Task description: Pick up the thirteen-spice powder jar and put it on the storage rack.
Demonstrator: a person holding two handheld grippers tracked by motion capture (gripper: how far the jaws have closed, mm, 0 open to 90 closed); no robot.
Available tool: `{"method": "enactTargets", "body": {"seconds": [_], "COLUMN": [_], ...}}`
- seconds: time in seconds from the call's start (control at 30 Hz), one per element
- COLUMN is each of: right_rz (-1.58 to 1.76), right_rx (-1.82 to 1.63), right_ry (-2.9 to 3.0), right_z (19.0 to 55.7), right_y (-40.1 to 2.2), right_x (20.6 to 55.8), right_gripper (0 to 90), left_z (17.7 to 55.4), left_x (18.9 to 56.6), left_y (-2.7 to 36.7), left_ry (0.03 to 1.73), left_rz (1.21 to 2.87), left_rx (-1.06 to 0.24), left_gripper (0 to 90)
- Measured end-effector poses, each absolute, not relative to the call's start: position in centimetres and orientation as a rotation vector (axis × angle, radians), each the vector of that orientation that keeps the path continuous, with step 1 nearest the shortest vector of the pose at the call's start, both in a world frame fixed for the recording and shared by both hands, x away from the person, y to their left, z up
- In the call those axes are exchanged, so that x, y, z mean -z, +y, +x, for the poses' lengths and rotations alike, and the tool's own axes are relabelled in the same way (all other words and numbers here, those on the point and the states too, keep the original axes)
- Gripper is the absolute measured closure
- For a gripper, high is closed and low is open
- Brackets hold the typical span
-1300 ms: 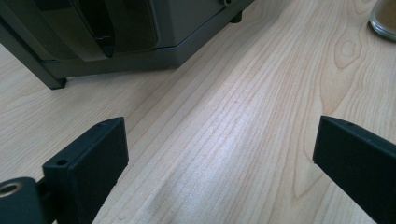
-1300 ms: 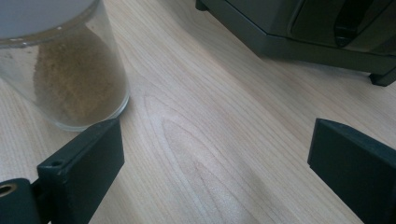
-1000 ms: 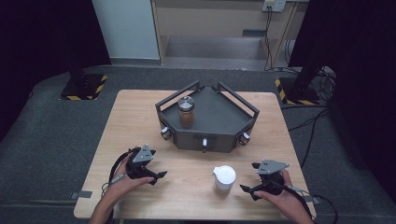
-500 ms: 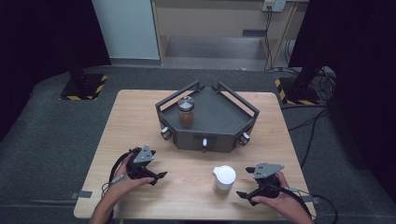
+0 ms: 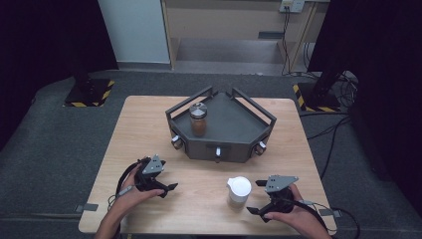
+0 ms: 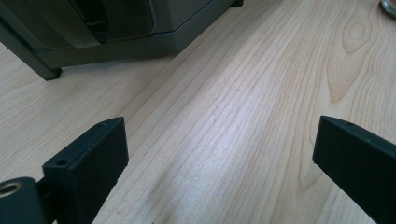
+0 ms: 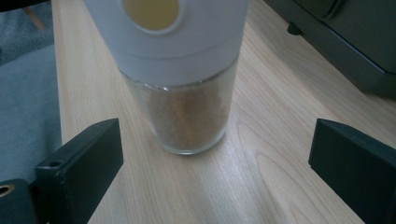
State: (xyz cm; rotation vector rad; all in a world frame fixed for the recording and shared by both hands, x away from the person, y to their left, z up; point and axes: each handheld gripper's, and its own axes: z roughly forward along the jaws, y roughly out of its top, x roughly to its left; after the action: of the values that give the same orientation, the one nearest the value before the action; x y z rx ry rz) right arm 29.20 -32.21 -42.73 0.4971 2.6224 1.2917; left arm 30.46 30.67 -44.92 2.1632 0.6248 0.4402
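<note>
The right gripper [image 5: 258, 197] sits low on the desk [image 5: 139, 129], its fingers [image 7: 79, 158] spread wide and holding nothing, aimed at the white-lidded glass jar [image 5: 238, 191] standing upright just beside it. The left gripper [image 5: 166, 185] rests well apart, fingers [image 6: 93, 154] wide open over bare wood, near the grey tray [image 5: 234, 144].

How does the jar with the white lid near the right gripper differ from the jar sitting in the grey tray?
The white-lidded jar stands on the bare wooden table, while the metal-lidded jar stands inside the grey tray. The white-lidded jar has a white plastic cap with a pour spout; the metal-lidded jar has a flat silvery lid. The right gripper is open right beside the white-lidded jar, while the metal-lidded jar stands far from it. Both are upright clear glass holding brownish powder.
</note>
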Motion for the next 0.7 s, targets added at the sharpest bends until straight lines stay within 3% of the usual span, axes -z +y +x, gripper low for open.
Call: {"method": "enactTargets", "body": {"seconds": [0.7], "right_rz": [0.447], "right_rx": [-1.360], "right_ry": [2.576], "right_z": [28.5], "right_y": [-31.1], "right_x": [42.6], "right_gripper": [3.8], "left_z": [30.5], "left_x": [44.9], "left_y": [30.4], "left_ry": [0.620], "left_rz": [2.182], "left_rx": [-0.445], "left_gripper": [2.6]}}
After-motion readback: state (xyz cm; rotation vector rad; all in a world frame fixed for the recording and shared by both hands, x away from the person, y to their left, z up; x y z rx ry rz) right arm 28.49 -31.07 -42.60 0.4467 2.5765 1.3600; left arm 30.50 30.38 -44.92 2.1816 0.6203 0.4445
